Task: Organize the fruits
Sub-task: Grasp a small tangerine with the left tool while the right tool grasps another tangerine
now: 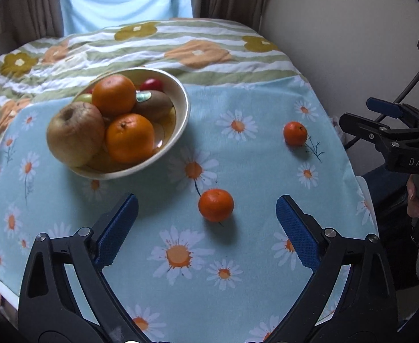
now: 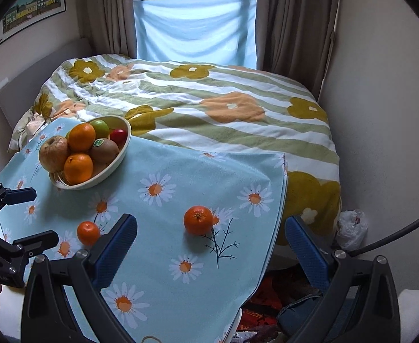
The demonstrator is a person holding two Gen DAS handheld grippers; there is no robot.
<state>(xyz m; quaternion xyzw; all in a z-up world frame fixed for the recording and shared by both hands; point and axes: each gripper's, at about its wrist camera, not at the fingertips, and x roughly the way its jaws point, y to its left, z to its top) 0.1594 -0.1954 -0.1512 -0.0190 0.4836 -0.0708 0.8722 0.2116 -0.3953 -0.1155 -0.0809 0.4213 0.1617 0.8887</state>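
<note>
Currently both tongs are empty and spread wide above the bench (image 1: 238,300), which is draped in a pale blue daisy-print cloth (image 2: 198,171).

Left tongs (image 1: 206,228): blue-padded fingers (image 1: 117,228) far apart, nothing between them but cloth. A small mandarin (image 1: 216,205) sits on the cloth just ahead of the gap, nearer the right finger's side than the left, touching neither pad.

Right tongs (image 2: 210,253): fingers likewise wide apart, holding nothing. A second mandarin (image 2: 198,219) lies on the cloth ahead of the gap, roughly centred between the pads, not touched. In the left wrist view this same fruit (image 1: 295,133) sits near the bench's right edge, well apart from the first one.

Bowl (image 1: 180,120): cream-coloured, at the far left part of the cloth, close to the bed side. Contents, visible in both views: a brownish apple (image 1: 75,134) at the near-left rim, two oranges (image 1: 130,138), a kiwi (image 1: 153,105) with a sticker, a green fruit (image 2: 100,127) and a red fruit (image 2: 118,136) at the back. The two loose mandarins lie outside the bowl, well apart from it.

Background: a bed (image 2: 238,108) with a striped flower-pattern duvet directly behind the bench; curtains (image 2: 292,20) either side of a window.
</note>
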